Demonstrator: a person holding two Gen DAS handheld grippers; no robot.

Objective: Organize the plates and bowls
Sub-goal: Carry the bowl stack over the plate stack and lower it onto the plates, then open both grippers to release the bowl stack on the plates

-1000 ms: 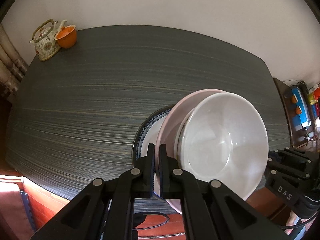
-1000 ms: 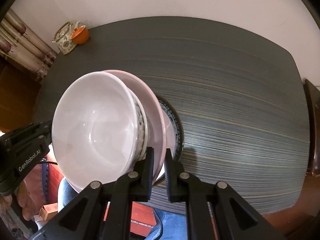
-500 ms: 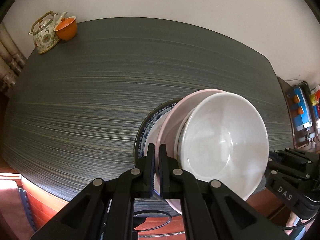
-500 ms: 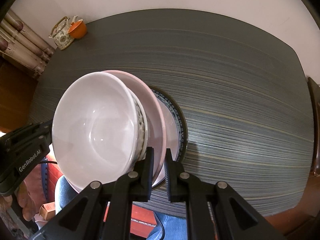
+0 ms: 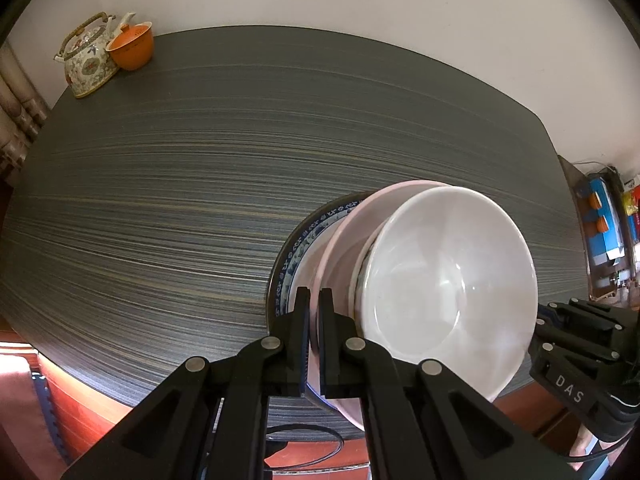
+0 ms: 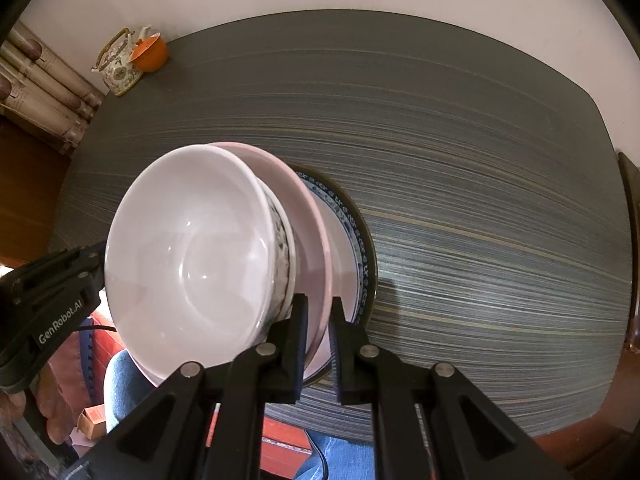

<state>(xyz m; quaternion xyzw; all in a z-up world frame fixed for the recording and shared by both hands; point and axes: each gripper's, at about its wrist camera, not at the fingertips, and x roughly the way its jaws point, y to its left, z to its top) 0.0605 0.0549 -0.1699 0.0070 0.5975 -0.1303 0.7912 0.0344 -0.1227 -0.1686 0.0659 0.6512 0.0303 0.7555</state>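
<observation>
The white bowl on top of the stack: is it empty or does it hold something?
Empty. The white bowl shows only its bare glossy inside with light reflections in both views; no food or liquid.

There are two plates, a pink plate point(image 5: 340, 248) and a blue-rimmed plate point(image 5: 298, 256), two stacked bowls point(image 5: 448, 292), one teapot point(image 5: 86, 60) and one orange cup point(image 5: 132, 46) at eleven o'clock on one table point(image 5: 200, 180).

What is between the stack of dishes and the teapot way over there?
Only bare table lies between the stack of dishes and the teapot, in both views. An orange cup sits beside the teapot.
</observation>
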